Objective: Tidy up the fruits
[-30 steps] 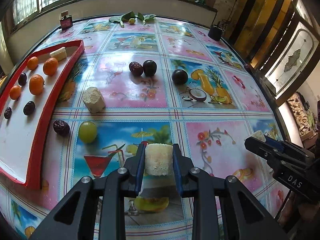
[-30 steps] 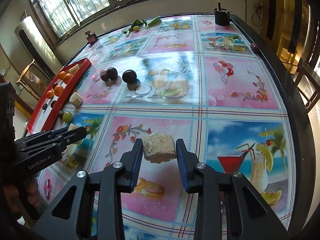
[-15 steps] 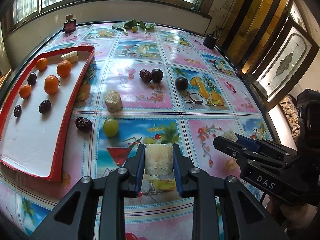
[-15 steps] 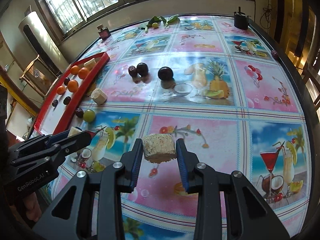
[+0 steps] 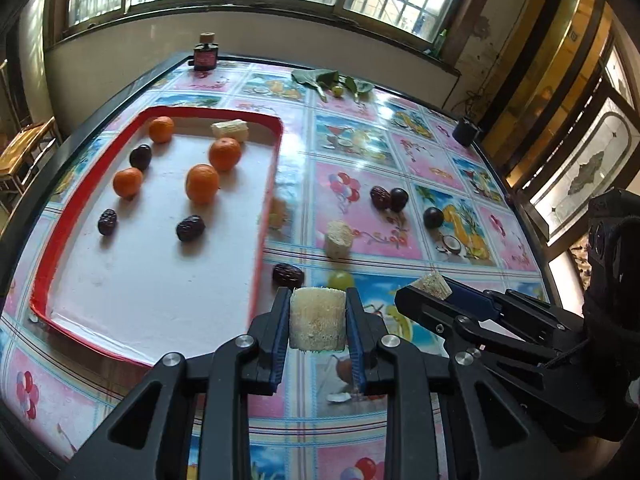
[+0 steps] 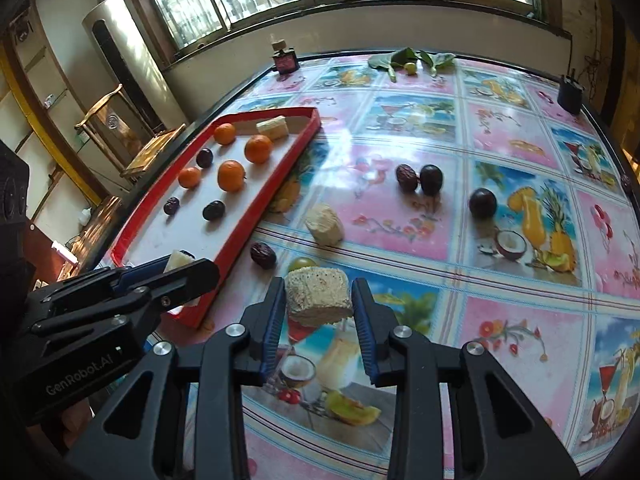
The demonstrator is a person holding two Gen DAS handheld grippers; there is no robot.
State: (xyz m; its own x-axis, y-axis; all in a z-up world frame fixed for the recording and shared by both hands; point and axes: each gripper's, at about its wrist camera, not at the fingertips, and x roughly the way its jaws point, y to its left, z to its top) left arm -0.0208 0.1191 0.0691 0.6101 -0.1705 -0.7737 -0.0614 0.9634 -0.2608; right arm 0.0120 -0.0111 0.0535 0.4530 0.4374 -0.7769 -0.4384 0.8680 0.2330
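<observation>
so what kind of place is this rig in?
Likely a lived-in home room: a table under a fruit-print oilcloth, a wooden chair by the windows, a standing air conditioner in the corner.

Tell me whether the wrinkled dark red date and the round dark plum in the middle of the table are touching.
Touching. In the right wrist view the wrinkled dark red date and the round dark plum press together with no tablecloth showing between them.

The left gripper (image 5: 317, 318) is closed on a pale chunk, the right gripper (image 5: 430, 286) beside it at 3 o'clock, also clamped on a piece.
</observation>
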